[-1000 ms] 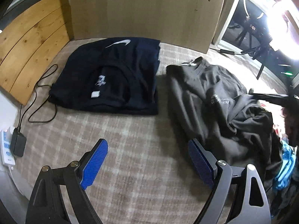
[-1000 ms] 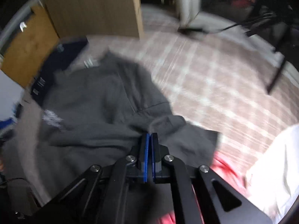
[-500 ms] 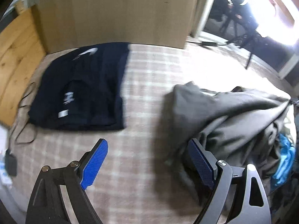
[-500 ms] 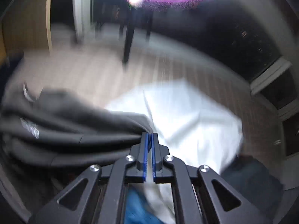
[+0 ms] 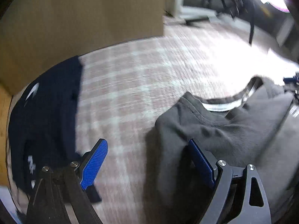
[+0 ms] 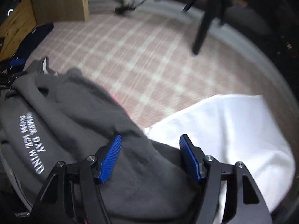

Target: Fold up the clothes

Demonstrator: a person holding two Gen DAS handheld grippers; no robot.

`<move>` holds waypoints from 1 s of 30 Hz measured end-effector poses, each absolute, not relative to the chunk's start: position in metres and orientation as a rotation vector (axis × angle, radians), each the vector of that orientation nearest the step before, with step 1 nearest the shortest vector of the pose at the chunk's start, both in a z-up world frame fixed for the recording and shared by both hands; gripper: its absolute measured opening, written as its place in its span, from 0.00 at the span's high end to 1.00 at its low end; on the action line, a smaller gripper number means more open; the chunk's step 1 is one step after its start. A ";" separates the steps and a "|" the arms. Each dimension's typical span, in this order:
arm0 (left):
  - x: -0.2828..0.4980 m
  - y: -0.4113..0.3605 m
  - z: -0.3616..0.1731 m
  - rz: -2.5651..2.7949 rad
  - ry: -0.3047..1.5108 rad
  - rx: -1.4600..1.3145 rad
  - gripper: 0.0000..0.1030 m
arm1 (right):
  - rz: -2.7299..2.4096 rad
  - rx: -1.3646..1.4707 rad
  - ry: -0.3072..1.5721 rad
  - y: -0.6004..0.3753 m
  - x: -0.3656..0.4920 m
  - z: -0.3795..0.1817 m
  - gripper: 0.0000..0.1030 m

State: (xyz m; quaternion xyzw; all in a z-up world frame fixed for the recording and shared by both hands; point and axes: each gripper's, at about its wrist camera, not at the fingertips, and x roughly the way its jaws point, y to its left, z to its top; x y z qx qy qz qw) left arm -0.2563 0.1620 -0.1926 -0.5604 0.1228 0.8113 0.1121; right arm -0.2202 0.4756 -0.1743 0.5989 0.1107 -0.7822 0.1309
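A: Left gripper?
B: Jaws spread wide, nothing pinched. Blue pads clear of fabric on the left side; the right pad sits at the edge of the grey shirt, contact unclear.

A: Right gripper?
B: Jaws opening. Grey shirt lies under and between them, but the pads aren't pressing it. Not held.

A: Where's the shirt?
B: Bunched on the plaid bedspread, right side of the left view, collar toward the far end. In the right view it fills the lower left, white lettering facing up. Its right edge overlaps a white cloth.

A: Anything else on the bed?
B: Navy garment lying flat at the left, well apart from the grey one, up near a cardboard panel. White logo on it, blurred.

A: Background?
B: Black tripod leg standing on the far part of the bedspread. Wooden boards at the far left. Both views motion-blurred.
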 end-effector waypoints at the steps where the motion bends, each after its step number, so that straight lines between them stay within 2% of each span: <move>1: -0.257 0.168 -0.196 2.375 0.390 -1.634 0.16 | -2.267 1.734 0.318 0.475 -0.219 -0.177 0.45; 2: -0.255 0.171 -0.195 2.380 0.394 -1.606 0.23 | -2.266 1.715 0.289 0.474 -0.216 -0.177 0.65; 4: -0.253 0.178 -0.194 2.385 0.387 -1.558 0.42 | -2.252 1.690 0.225 0.475 -0.210 -0.170 0.88; 6: -0.248 0.182 -0.192 2.336 0.293 -1.551 0.94 | -2.271 1.658 0.221 0.475 -0.200 -0.159 0.91; 10: -0.234 0.179 -0.168 2.401 0.203 -1.517 0.95 | -2.386 1.520 0.124 0.488 -0.178 -0.110 0.93; 14: -0.210 0.152 -0.091 2.504 0.054 -1.356 0.95 | -2.537 1.318 0.013 0.505 -0.149 -0.033 0.93; 19: -0.172 0.131 0.023 2.586 0.016 -1.082 0.95 | -2.666 1.086 -0.011 0.509 -0.089 0.064 0.93; 23: -0.158 0.141 0.059 2.556 0.009 -0.998 0.95 | -2.728 0.967 0.000 0.510 -0.038 0.125 0.93; 27: -0.144 0.155 0.046 2.490 0.016 -0.999 0.95 | -2.751 1.103 0.086 0.515 -0.022 0.095 0.93; 30: -0.133 0.159 0.000 2.410 0.036 -1.142 0.95 | -2.607 1.405 0.088 0.515 -0.023 0.023 0.92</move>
